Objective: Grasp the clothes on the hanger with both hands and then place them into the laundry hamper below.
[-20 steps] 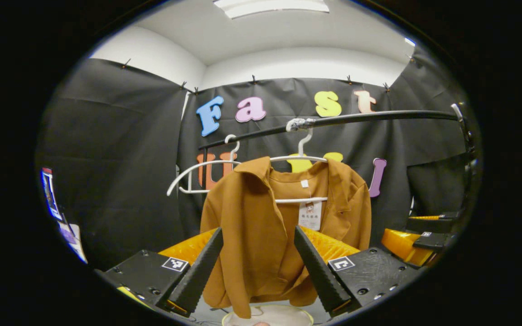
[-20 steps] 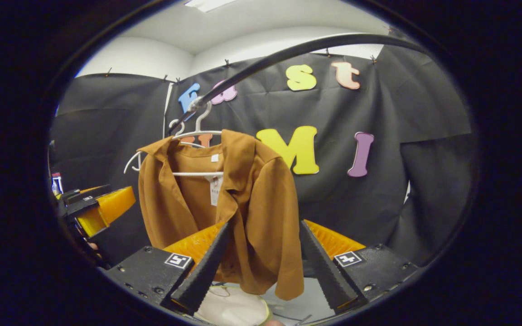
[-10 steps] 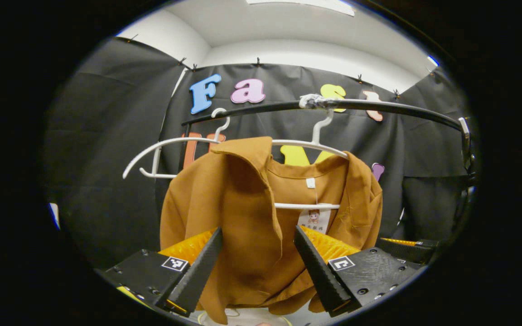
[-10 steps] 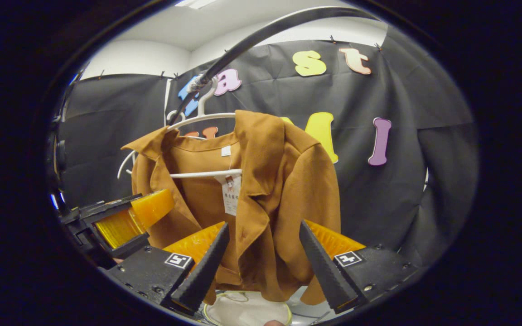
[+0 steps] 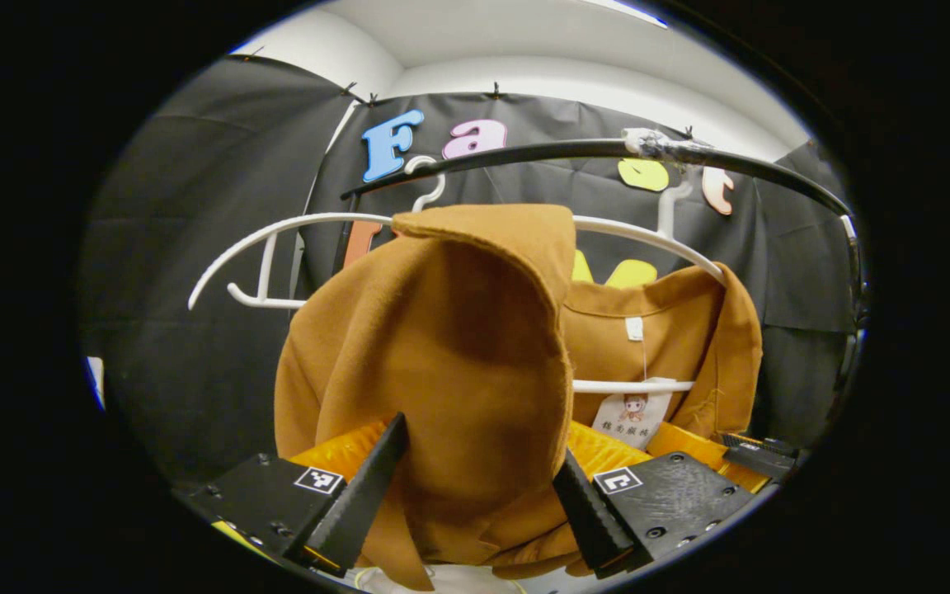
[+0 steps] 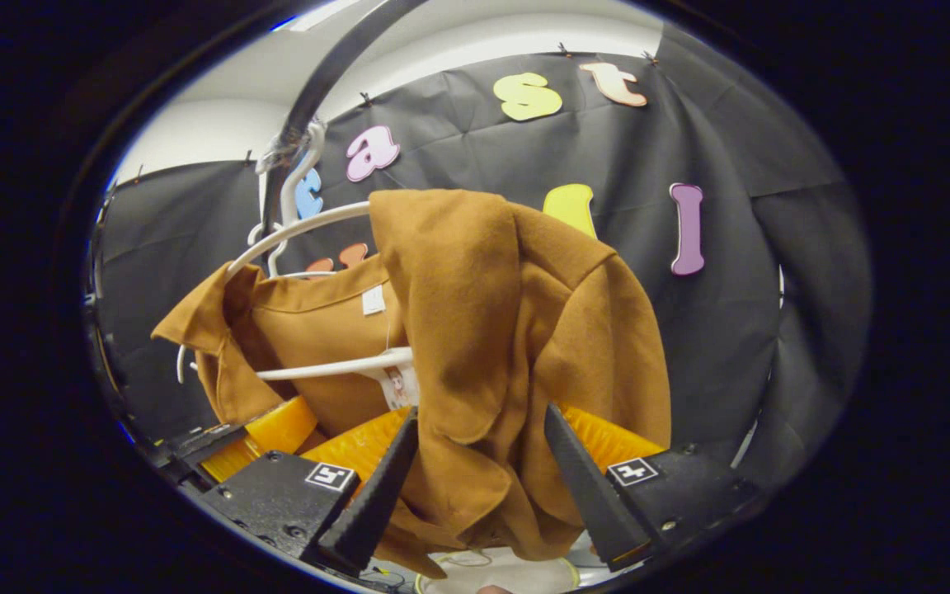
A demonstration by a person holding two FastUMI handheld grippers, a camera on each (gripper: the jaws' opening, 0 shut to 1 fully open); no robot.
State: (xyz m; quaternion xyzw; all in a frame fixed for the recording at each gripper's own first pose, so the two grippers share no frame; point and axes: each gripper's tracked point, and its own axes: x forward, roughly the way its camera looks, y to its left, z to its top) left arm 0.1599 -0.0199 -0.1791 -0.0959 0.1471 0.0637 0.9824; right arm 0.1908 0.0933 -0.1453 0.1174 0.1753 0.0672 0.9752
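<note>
Brown jacket (image 5: 450, 346) on hanger (image 5: 277, 235) – both claws (seemingly open) straddling it

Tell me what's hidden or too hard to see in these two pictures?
- Hamper: right gripper view, only a pale rim at the bottom edge, under the jacket.
- Hanger: left gripper view, its middle covered by the jacket.
- Tag: left gripper view, print too small.
- Left gripper: one finger partly behind cloth.

Your jacket (image 5: 442, 346) hides most of the hamper (image 6: 500, 573) below it; the tag (image 5: 632, 410) under its collar is too small to read.
</note>
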